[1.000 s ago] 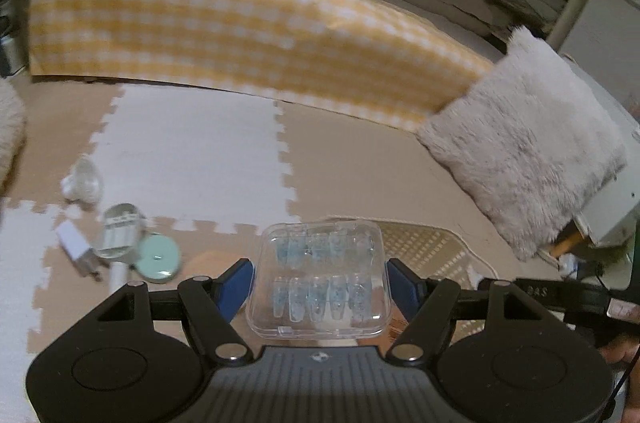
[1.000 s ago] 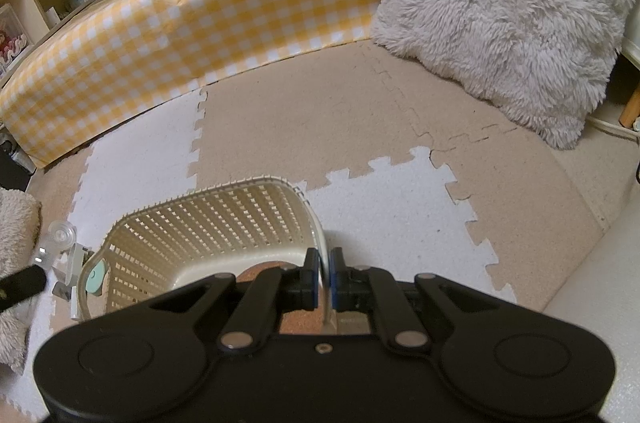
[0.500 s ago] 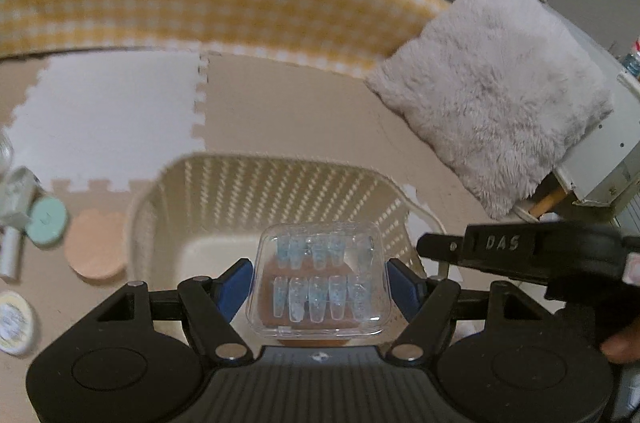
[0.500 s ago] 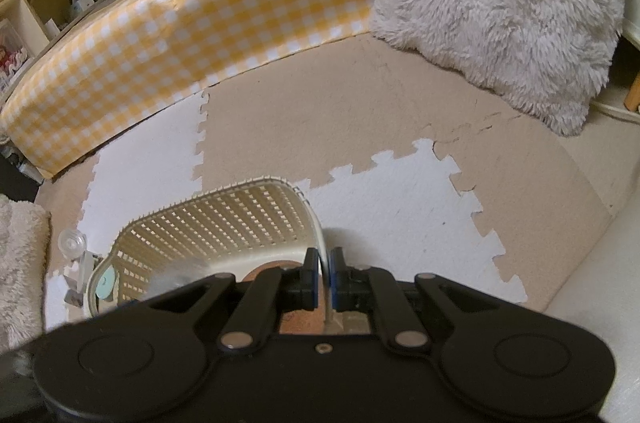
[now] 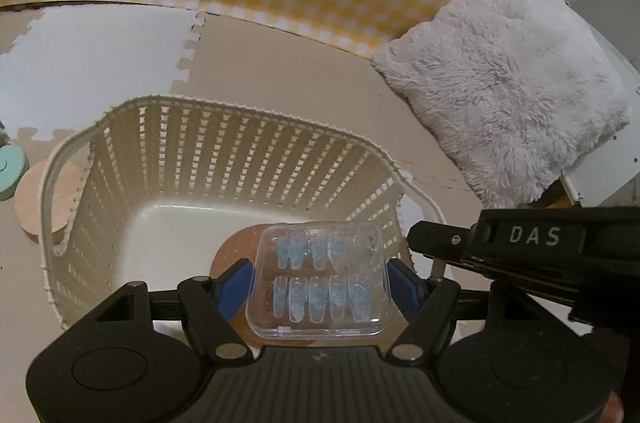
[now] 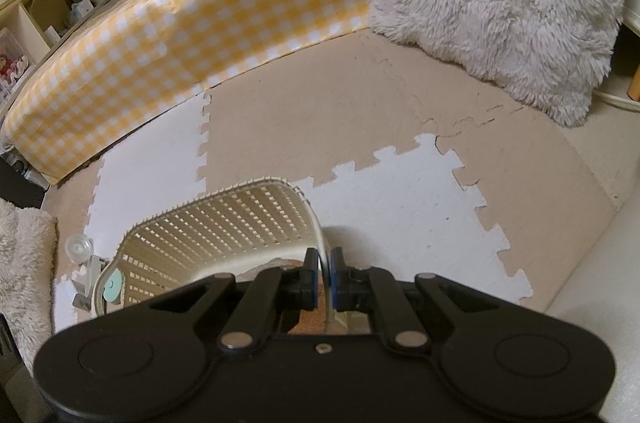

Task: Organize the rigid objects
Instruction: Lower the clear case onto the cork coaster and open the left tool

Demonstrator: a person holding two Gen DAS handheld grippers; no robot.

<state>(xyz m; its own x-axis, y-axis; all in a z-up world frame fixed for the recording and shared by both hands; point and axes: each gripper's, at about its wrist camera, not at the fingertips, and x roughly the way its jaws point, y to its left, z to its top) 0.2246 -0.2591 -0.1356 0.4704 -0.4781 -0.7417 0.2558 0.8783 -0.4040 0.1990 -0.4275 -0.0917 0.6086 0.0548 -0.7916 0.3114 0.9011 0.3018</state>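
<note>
My left gripper [image 5: 320,281] is clamping the clear nail case [image 5: 323,281] right above the basket [image 5: 224,159]; right gripper [image 6: 323,277] pinches its right rim.

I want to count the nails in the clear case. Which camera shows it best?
The left wrist view: the clear case sits centred between the left gripper fingers, over the basket, lid up. The right wrist view hides it behind the gripper body.

Dim, warm indoor light, soft shadows, mild glare on the checkered cover [image 6: 192,23], and strong fisheye bending with dark corners.
</note>
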